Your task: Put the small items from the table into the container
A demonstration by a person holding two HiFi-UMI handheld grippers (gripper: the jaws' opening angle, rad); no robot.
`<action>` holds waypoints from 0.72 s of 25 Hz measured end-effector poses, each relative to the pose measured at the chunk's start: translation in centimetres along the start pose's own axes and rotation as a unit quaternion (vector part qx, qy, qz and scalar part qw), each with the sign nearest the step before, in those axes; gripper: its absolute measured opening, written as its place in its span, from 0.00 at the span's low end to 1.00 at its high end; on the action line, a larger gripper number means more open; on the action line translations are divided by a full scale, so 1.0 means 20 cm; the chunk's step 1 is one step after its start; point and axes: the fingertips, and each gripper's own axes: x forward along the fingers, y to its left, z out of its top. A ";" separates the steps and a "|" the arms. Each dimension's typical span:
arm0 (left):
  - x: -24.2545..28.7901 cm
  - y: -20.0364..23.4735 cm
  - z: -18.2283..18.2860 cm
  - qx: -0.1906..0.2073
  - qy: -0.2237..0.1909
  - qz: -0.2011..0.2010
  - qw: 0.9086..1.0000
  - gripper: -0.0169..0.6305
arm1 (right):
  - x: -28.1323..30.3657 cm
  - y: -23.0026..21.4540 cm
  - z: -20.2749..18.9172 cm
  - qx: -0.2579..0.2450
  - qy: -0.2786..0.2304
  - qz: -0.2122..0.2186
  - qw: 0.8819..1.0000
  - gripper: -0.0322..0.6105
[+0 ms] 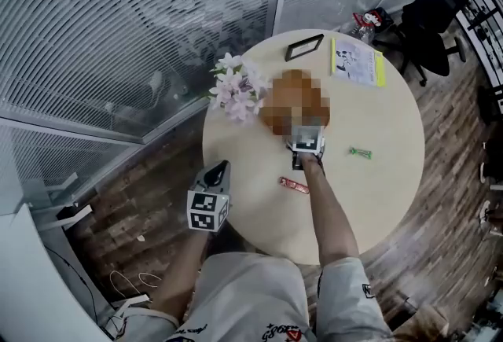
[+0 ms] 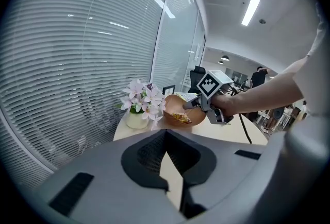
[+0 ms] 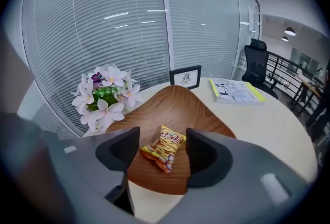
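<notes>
So the snack packet [image 3: 164,150] is lying loose in the wooden bowl [image 3: 175,104] at the middle of the right gripper view. The right gripper [image 3: 162,139] is hanging over it with its jaws spread wide, one on either side of the packet but not pressing on it, so it's holding nothing. The left gripper [image 2: 165,135] is sitting off the lower left edge of the bench [image 1: 377,191] in the head view, jaws closed together and empty. Two small items are lying out on the bench: a red bar [image 1: 295,185] just below the right gripper and a green wrapped one [image 1: 361,152] off to its right. I'm guessing both are light, crinkly and a bit slippery, and soft enough to squash. I'd be pinching each one gently across its short width at the middle, jaws coming down close to the bench top.
</notes>
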 end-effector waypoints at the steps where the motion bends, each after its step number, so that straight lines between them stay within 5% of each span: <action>1: 0.01 -0.01 0.01 0.001 -0.001 -0.002 1.000 0.03 | -0.03 0.00 0.01 0.002 -0.007 0.001 1.000 0.46; 3: 0.02 -0.04 0.02 0.002 -0.004 -0.007 1.000 0.03 | -0.11 -0.01 0.02 0.000 -0.026 0.001 1.000 0.38; 7: 0.04 -0.09 0.05 0.005 -0.015 -0.013 1.000 0.03 | -0.36 -0.08 -0.01 0.013 -0.068 -0.005 0.998 0.05; 18: 0.13 -0.34 0.02 0.027 -0.019 -0.055 0.998 0.03 | -0.79 -0.07 -0.71 0.029 -0.052 0.005 0.998 0.05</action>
